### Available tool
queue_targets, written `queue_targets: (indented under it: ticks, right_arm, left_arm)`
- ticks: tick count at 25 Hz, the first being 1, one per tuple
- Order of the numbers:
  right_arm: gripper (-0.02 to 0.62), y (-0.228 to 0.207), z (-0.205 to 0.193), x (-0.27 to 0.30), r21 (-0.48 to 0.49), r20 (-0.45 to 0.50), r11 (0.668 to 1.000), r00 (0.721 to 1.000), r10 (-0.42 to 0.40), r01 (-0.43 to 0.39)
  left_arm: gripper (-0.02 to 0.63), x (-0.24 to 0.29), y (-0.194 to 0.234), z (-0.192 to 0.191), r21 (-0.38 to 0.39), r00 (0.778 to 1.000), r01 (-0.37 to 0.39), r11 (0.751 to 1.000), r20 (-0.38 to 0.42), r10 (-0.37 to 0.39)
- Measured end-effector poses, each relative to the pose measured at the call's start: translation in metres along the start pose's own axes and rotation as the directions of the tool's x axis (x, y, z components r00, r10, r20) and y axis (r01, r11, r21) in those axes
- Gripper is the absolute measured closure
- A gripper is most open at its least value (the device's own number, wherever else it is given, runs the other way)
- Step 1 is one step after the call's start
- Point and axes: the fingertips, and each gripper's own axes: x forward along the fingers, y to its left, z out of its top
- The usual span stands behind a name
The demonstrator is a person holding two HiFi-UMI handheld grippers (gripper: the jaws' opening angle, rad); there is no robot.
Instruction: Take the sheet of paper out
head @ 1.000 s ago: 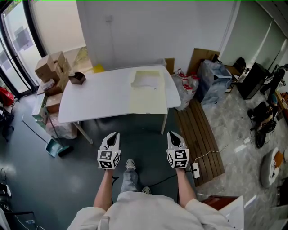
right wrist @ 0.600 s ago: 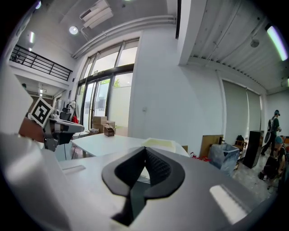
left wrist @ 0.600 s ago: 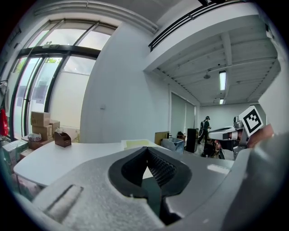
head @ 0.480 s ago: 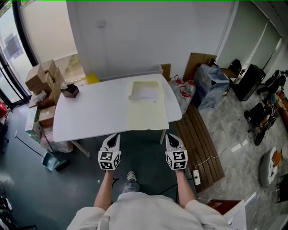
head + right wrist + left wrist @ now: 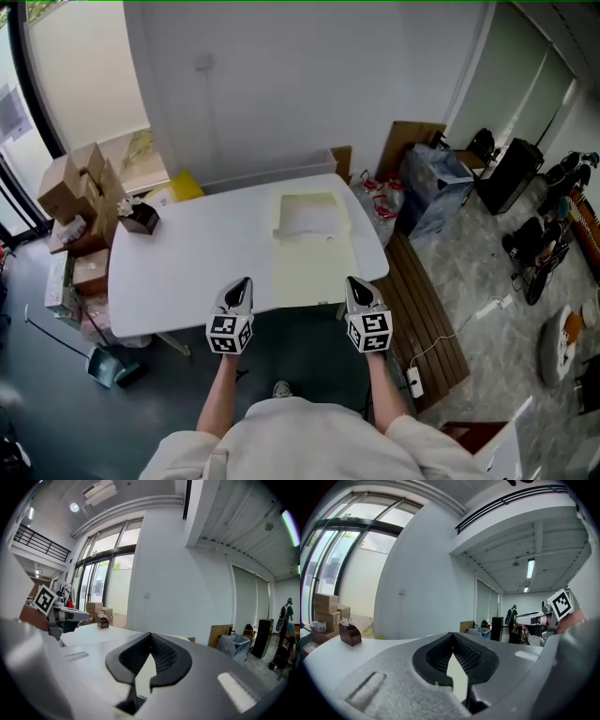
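Note:
A cream folder [image 5: 309,267] lies flat on the right part of the white table [image 5: 187,262]. A white sheet of paper [image 5: 309,221] rests on the folder's far end. My left gripper [image 5: 242,282] is held over the table's near edge, just left of the folder, its jaws together and empty. My right gripper [image 5: 354,281] hovers at the folder's near right corner, also shut and empty. Neither touches the folder. In the left gripper view the left gripper [image 5: 452,637] points level across the table; the right gripper [image 5: 150,637] does the same in its own view.
A small brown box [image 5: 139,217] stands at the table's far left corner. Cardboard boxes [image 5: 70,187] are stacked left of the table. A wooden slatted board [image 5: 422,319] and a blue bag [image 5: 436,183] lie to the right. A dustpan [image 5: 108,367] sits on the floor.
The person has walked up to the table. Both grippers have moved forward from over the floor to the table's near edge, still shut.

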Motion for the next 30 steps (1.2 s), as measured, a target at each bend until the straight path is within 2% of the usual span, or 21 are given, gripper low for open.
queue_targets:
  ticks: [9, 15, 22, 30]
  right_arm:
    - [0.594, 0.009, -0.008, 0.044, 0.015, -0.041, 1.0, 0.999, -0.019, 0.02]
    - [0.594, 0.007, -0.012, 0.061, 0.009, -0.052, 1.0, 0.998, -0.02, 0.02]
    - [0.594, -0.012, -0.02, 0.093, 0.03, -0.054, 0.999, 0.998, -0.016, 0.018]
    - [0.594, -0.051, -0.005, 0.171, 0.049, -0.026, 0.999, 1.0, 0.011, -0.01]
  left_arm:
    - [0.6, 0.033, 0.036, -0.006, -0.007, 0.999, 0.03, 1.0, -0.021, -0.03]
    - [0.6, 0.048, 0.053, -0.004, -0.015, 1.0, 0.021, 1.0, -0.021, -0.021]
    - [0.6, 0.084, 0.066, -0.005, -0.004, 1.0, 0.008, 1.0, -0.03, -0.008]
    - [0.6, 0.154, 0.091, 0.01, 0.017, 0.999, -0.018, 1.0, -0.042, 0.018]
